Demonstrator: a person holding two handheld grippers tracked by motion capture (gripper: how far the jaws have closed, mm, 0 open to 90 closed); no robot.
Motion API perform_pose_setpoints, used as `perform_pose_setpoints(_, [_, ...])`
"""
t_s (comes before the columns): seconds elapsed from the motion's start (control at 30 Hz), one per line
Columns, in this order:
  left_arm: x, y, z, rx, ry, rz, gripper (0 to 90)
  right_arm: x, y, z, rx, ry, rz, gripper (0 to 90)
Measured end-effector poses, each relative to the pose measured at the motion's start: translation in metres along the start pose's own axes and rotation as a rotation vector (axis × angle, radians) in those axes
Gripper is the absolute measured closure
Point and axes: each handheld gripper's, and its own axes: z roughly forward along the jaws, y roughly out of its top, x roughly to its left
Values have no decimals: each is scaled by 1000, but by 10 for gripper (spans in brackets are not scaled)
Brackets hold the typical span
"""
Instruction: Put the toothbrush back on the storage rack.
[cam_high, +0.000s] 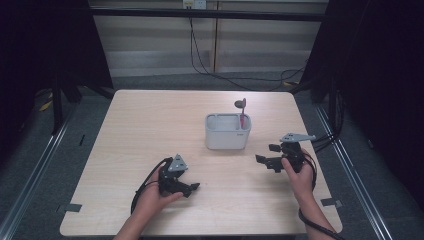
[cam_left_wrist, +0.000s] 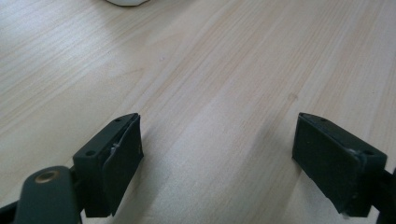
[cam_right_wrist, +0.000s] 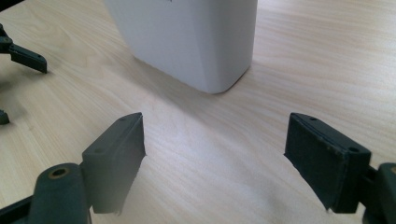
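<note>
1. Now, on the light wooden table (cam_high: 150, 125) stands a white plastic rectangular container (cam_high: 227, 132), a little right of the middle and toward the far side.
2. Inside the container, at its right end, a pink-handled tool with a dark head (cam_high: 242, 112) stands upright, and its head rises above the rim.
3. At the near left, the black left gripper (cam_high: 192, 187) is held by the person's left hand (cam_high: 152, 197) low over the table, and it points to the right.
4. In the left gripper view its jaws stand wide apart with only bare wood between them; the white container (cam_left_wrist: 123, 2) is just a small edge at the top.
5. At the right, the black right gripper (cam_high: 265, 154) is in the person's right hand (cam_high: 299, 177), just beside the container, and it points left toward it.
6. In the right gripper view its jaws are also spread wide and hold nothing; the container's white wall (cam_right_wrist: 187, 37) stands close ahead, not touching the jaws.
7. On top of the right gripper a grey three-cornered plate (cam_high: 296, 137) is visible.
</note>
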Motion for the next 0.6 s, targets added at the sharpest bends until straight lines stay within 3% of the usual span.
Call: perform_pose_setpoints(0.6, [0, 0, 0, 0, 1, 0, 157, -4, -18, 5, 72, 0, -31, 195])
